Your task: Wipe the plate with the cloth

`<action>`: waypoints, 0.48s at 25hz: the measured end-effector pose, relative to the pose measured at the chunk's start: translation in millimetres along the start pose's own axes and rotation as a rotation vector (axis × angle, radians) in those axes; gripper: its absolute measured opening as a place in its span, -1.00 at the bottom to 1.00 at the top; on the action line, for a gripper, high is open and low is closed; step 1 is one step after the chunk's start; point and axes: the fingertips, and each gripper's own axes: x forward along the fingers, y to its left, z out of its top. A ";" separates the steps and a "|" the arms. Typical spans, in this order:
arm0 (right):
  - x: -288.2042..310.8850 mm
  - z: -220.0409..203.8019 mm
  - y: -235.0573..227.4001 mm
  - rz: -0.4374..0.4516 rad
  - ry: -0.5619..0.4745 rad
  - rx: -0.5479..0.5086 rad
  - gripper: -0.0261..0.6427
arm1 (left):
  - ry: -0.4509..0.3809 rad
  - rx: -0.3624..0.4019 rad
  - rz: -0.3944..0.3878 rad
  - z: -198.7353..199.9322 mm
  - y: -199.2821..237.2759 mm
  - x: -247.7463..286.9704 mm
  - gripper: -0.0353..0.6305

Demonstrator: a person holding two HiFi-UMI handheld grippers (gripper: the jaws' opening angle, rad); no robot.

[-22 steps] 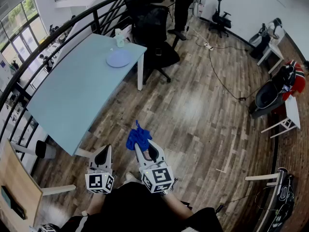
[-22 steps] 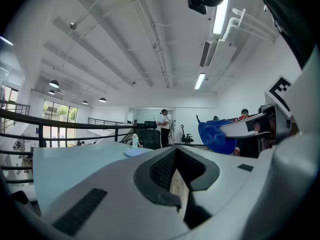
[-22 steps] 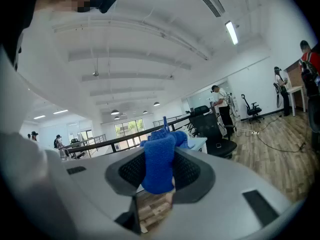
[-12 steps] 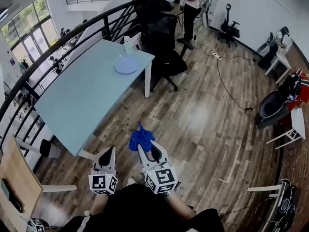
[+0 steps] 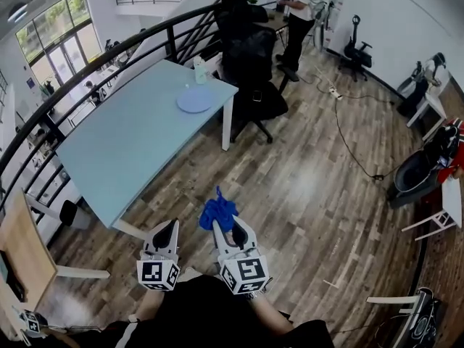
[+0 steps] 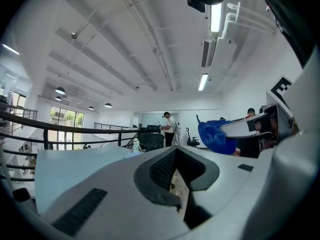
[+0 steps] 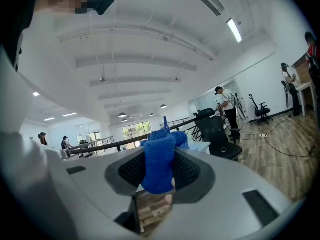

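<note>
while the person stood on the wood floor (image 5: pixel 312 187) well apart from the pale blue bench (image 5: pixel 123 151), both tools were held low in front of the body, side by side and pointing toward that bench. the right gripper (image 5: pixel 225 225) had its jaws clenched on the blue cloth (image 5: pixel 217 211), which bunched up above the tips in the head view; in the right gripper view the right gripper (image 7: pixel 161 176) pinched a thick fold of the cloth (image 7: pixel 159 159) between its dark pads, the rest of the fabric spilling out past them. the left gripper (image 5: pixel 167 228) hung just beside it, its jaws drawn together with nothing between them; in the left gripper view the left gripper (image 6: pixel 177 181) showed only a thin slit between its pads, and the cloth (image 6: pixel 215 136) appeared off to the right in the other tool's grip. the round blue plate (image 5: pixel 195 101) lay on the far end of the bench, near its corner, with a small pale bottle (image 5: pixel 200 71) upright just beyond it. a black office chair (image 5: pixel 255 53) stood beside that end of the bench, a dark railing (image 5: pixel 109 55) ran along the bench's far side, and another person (image 5: pixel 299 17) stood farther back in the room.
</note>
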 end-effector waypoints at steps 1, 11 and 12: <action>-3.1 0.6 -4.8 -0.005 0.001 -0.002 -0.56 | -0.001 0.000 0.004 -0.4 -4.3 0.9 -0.89; -14.7 1.4 -24.9 -0.021 0.008 -0.042 -0.56 | -0.007 0.004 0.014 -2.2 -21.4 6.4 -0.89; -13.0 1.8 -26.6 -0.018 0.010 -0.042 -0.56 | -0.005 0.003 0.014 -3.0 -21.7 9.0 -0.89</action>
